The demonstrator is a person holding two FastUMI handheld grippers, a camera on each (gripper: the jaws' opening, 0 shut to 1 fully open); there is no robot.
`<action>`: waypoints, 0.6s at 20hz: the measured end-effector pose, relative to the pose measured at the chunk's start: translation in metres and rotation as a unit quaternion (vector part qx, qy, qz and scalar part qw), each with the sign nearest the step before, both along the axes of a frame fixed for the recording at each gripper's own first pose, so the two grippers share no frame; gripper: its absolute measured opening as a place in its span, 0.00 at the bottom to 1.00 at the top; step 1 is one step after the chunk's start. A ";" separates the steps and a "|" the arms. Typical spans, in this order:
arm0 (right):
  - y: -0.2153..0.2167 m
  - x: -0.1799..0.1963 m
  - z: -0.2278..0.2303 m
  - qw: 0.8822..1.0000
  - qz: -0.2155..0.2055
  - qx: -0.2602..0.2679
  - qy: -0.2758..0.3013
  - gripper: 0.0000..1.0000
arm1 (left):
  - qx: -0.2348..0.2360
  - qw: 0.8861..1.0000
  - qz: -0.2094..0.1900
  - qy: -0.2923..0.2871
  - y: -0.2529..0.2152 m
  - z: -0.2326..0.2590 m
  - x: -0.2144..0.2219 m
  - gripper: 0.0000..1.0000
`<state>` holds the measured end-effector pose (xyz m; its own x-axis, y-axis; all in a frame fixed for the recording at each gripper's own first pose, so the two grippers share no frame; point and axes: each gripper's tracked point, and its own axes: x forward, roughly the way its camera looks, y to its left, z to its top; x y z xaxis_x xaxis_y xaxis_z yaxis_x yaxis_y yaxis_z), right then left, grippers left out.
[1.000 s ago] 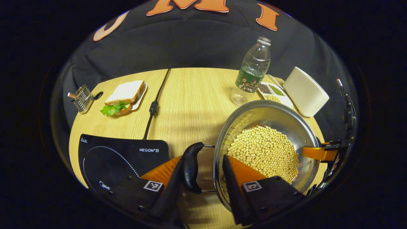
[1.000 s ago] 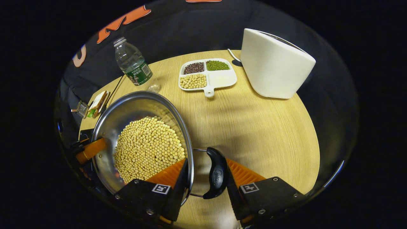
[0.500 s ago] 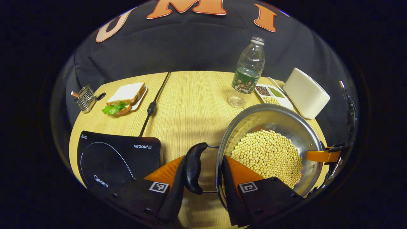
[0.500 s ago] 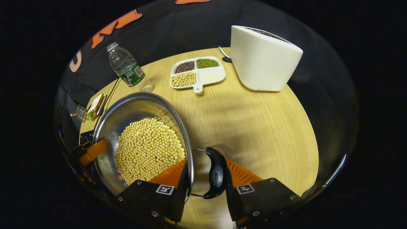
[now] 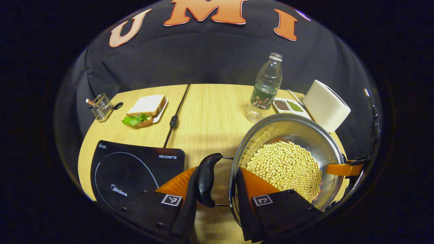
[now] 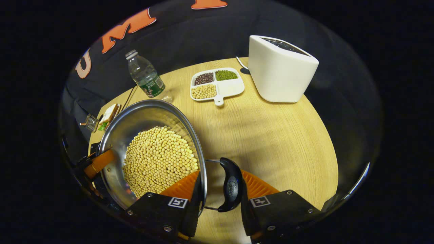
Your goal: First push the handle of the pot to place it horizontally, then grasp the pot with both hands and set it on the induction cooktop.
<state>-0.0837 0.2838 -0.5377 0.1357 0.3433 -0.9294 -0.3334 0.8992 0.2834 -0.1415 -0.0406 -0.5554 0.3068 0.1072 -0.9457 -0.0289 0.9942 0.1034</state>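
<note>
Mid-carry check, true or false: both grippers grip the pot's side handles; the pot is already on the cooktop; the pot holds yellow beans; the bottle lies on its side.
1. Left gripper and right gripper each clamp a pot handle and rim: true.
2. The pot sits on the induction cooktop: false, it is beside it.
3. The pot holds yellow beans: true.
4. The bottle lies down: false, it stands upright.
</note>
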 end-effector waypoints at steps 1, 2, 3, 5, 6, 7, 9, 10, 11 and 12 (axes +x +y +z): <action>0.000 0.002 0.002 1.000 0.002 0.003 -0.006 0.53 | 0.002 1.000 0.000 -0.006 0.005 0.008 0.001 0.62; 0.000 0.004 0.003 1.000 0.005 0.005 -0.013 0.53 | 0.003 1.000 0.003 -0.010 0.009 0.015 0.002 0.61; -0.001 0.006 0.004 1.000 0.008 0.007 -0.020 0.53 | 0.004 1.000 0.007 -0.016 0.013 0.022 0.003 0.61; -0.002 0.009 0.002 0.999 0.013 0.013 -0.031 0.53 | 0.006 1.000 0.015 -0.026 0.025 0.039 0.004 0.61; -0.003 0.011 0.001 0.999 0.016 0.015 -0.035 0.52 | 0.008 0.999 0.016 -0.030 0.031 0.047 0.004 0.61; -0.002 0.011 -0.001 0.999 0.017 0.019 -0.039 0.53 | 0.011 0.999 0.017 -0.035 0.038 0.056 0.006 0.61; -0.001 0.011 -0.004 0.999 0.021 0.025 -0.041 0.53 | 0.017 0.999 0.023 -0.042 0.053 0.071 0.008 0.61; 0.000 0.012 -0.007 0.998 0.024 0.029 -0.042 0.52 | 0.020 0.998 0.028 -0.045 0.061 0.080 0.007 0.61; 0.002 0.013 -0.010 0.998 0.027 0.032 -0.043 0.53 | 0.022 0.998 0.032 -0.047 0.068 0.087 0.007 0.61; 0.005 0.013 -0.014 0.998 0.030 0.036 -0.045 0.53 | 0.025 0.998 0.035 -0.049 0.080 0.093 0.006 0.61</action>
<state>-0.0711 0.2892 -0.5522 0.1939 0.4179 -0.8875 -0.4132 0.8553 0.3125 -0.1351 0.0399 -0.4622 0.3869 0.1778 -0.9048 -0.1105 0.9831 0.1460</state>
